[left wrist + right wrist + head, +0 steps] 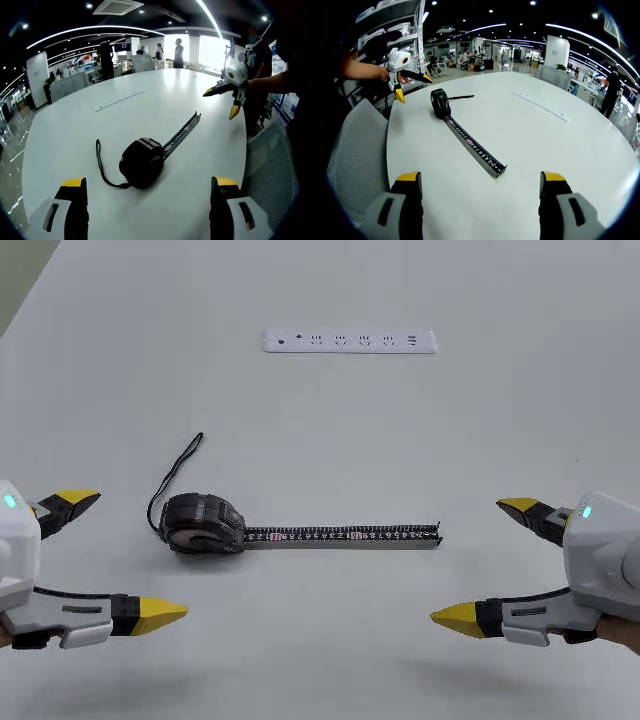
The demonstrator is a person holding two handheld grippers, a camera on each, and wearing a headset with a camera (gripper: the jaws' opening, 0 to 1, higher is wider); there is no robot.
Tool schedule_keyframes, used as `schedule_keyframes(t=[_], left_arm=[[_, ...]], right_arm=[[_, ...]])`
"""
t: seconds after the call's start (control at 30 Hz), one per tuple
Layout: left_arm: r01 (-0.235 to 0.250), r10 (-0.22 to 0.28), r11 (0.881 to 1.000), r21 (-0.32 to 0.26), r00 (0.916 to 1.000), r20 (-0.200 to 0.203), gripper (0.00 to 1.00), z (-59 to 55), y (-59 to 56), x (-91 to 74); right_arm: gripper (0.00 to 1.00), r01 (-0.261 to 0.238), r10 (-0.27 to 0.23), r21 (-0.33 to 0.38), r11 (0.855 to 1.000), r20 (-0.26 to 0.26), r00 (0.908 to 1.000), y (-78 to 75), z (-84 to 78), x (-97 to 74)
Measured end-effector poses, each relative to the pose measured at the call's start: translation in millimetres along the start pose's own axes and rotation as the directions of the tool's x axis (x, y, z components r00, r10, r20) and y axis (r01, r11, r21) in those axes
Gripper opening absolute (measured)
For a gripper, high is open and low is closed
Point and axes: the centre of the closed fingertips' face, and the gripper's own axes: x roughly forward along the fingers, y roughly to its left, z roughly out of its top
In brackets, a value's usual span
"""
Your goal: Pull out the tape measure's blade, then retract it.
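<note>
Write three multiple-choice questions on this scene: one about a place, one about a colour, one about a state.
1. Where is the power strip?
A. Beyond the tape measure
B. Under it
C. In a gripper

2. What colour are the grippers' fingertips?
A. Red
B. Yellow
C. Blue

3. How is the blade?
A. Fully retracted
B. Held by a gripper
C. Pulled out, lying free on the table

1 A: it lies farther away in the head view.
2 B: all four tips are yellow.
3 C: the left gripper and right gripper hang open, apart from it.
</note>
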Motion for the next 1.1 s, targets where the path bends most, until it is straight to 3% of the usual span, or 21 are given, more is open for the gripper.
schedule_keyframes(t=[0.43, 0.87, 1.1], left_arm=[[-0.090, 0.093, 0.994, -0.055, 0.9944, 0.050, 1.00, 9.1, -16.6, -11.6], [-0.119, 0.133, 0.982, -0.145, 0.9867, 0.094, 1.00, 13.3, -46.9, -10.8], [-0.145, 0.163, 0.975, -0.169, 0.9816, 0.099, 1.00, 14.6, -54.9, -12.0]], right_arm=[[1.00, 0.092, -0.095, 0.060, 0.994, 0.048, 0.9943, 17.1, 11.1, -13.7], [1.00, 0.132, -0.142, 0.129, 0.983, 0.072, 0.9872, 39.8, 17.0, -21.4], [1.00, 0.140, -0.154, 0.158, 0.977, 0.080, 0.9848, 51.4, 20.8, -20.9]])
